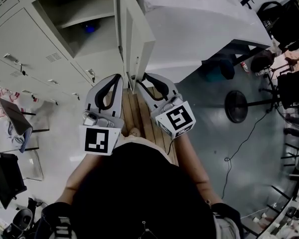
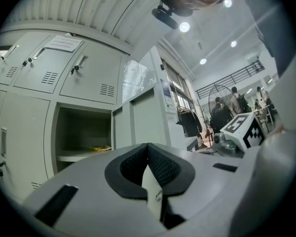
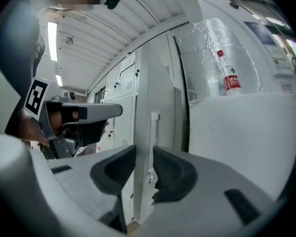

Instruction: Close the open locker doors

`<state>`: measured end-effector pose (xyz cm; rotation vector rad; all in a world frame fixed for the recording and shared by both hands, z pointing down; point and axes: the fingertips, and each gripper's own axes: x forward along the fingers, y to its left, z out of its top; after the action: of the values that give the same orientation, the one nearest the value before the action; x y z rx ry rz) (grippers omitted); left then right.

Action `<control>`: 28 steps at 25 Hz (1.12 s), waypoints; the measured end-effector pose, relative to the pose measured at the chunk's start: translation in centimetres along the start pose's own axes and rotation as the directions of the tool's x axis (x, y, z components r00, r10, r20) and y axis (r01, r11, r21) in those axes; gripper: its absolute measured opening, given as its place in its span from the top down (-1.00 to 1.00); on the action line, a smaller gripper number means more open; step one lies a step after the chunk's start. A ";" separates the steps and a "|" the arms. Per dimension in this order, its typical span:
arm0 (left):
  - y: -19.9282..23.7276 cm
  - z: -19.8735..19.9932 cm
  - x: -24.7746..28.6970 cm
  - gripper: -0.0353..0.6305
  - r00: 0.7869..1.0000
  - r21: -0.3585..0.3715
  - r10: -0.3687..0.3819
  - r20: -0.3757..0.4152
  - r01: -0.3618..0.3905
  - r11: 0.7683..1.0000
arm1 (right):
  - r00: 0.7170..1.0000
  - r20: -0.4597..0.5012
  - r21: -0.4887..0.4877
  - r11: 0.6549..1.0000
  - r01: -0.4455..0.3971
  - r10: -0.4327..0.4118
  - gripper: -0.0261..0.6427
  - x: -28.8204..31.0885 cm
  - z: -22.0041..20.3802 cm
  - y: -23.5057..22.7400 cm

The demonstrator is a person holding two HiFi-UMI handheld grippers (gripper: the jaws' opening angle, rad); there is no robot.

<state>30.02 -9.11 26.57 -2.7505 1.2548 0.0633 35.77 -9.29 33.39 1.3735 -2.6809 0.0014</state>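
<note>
The open locker door [image 1: 133, 39] stands edge-on in the head view, swung out from its open compartment [image 1: 79, 19]. My right gripper [image 1: 142, 79] is at the door's lower free edge. In the right gripper view its jaws [image 3: 144, 154] are open, and the door edge with its handle [image 3: 154, 117] lines up in the gap; I see no pad pressing on it. My left gripper [image 1: 118, 77] hangs just left of the door with nothing in it. The left gripper view shows its tips [image 2: 148, 145] meeting, with the compartment [image 2: 81, 132] ahead.
Closed grey lockers [image 1: 35, 44] fill the wall to the left. A big white wrapped block [image 1: 204, 29] with a red-labelled bottle [image 3: 231, 78] on top stands right of the door. A round stand base [image 1: 235, 106], cables and chairs are at the right. Wooden slats [image 1: 134, 114] lie underfoot.
</note>
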 end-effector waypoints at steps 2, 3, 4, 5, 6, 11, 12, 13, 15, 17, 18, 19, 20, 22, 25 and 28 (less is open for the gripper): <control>0.4 0.1 -0.4 0.89 1.000 0.002 0.010 0.002 -0.010 1.000 | 1.000 0.000 0.003 1.000 -0.014 0.014 0.64 0.4 0.1 0.5; 0.6 0.2 -0.6 0.89 1.000 0.003 0.016 0.002 -0.016 1.000 | 1.000 -0.003 0.003 1.000 -0.020 0.020 0.64 0.5 0.1 0.8; 0.8 0.2 -0.9 0.89 1.000 0.004 0.022 0.002 -0.022 1.000 | 1.000 -0.007 0.002 1.000 -0.027 0.027 0.64 0.7 0.1 1.0; 1.1 0.2 -1.1 0.89 1.000 0.004 0.029 0.002 -0.029 1.000 | 0.999 -0.010 0.001 0.999 -0.035 0.035 0.64 0.9 0.1 1.2; 1.4 0.2 -1.4 0.89 0.999 0.004 0.035 0.001 -0.035 0.999 | 0.999 -0.012 0.001 0.999 -0.042 0.042 0.64 1.0 0.0 1.4; 2.5 0.0 -2.4 0.89 0.998 -0.004 0.061 -0.005 -0.061 0.998 | 0.996 -0.016 0.016 0.996 -0.083 0.083 0.60 2.2 0.1 2.3; 2.7 0.0 -2.5 0.89 0.998 -0.005 0.064 -0.003 -0.064 0.998 | 0.996 -0.016 0.014 0.996 -0.091 0.091 0.59 2.4 0.1 2.6; 2.9 0.0 -2.7 0.89 0.998 -0.006 0.067 -0.002 -0.067 0.998 | 0.995 -0.017 0.012 0.995 -0.098 0.099 0.59 2.7 0.2 2.8; 3.3 0.0 -3.0 0.89 0.997 -0.008 0.076 0.000 -0.076 0.997 | 0.993 -0.020 0.006 0.994 -0.113 0.113 0.59 3.3 0.4 3.4; 3.9 0.0 -3.4 0.89 0.996 -0.011 0.086 0.002 -0.086 0.996 | 0.992 -0.021 0.002 0.992 -0.128 0.128 0.58 4.0 0.5 4.1; 4.2 0.0 -3.6 0.89 0.996 -0.013 0.090 0.003 -0.090 0.996 | 0.991 -0.021 0.001 0.991 -0.135 0.135 0.58 4.3 0.6 4.4; 4.6 0.0 -3.7 0.89 0.995 -0.013 0.095 0.004 -0.095 0.995 | 0.990 -0.021 0.001 0.990 -0.142 0.142 0.58 4.7 0.6 4.8; 4.9 0.0 -3.8 0.89 0.995 -0.012 0.100 0.004 -0.100 0.995 | 0.989 -0.021 0.001 0.989 -0.149 0.149 0.58 5.0 0.7 5.0; 5.8 0.1 -4.0 0.89 0.994 -0.012 0.110 0.002 -0.110 0.994 | 0.987 -0.020 0.004 0.987 -0.160 0.161 0.58 5.8 0.8 5.6; 7.2 0.1 -4.3 0.89 0.992 -0.016 0.124 0.002 -0.124 0.992 | 0.984 -0.020 0.016 0.985 -0.175 0.175 0.58 6.9 1.0 6.4; 8.7 0.1 -4.5 0.89 0.991 -0.017 0.135 0.001 -0.135 0.991 | 0.982 -0.016 0.032 0.982 -0.186 0.187 0.57 8.3 1.2 7.2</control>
<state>20.51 -11.40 26.06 -2.6751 1.4451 0.0897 25.03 -11.87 33.53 1.1181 -2.7932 0.0738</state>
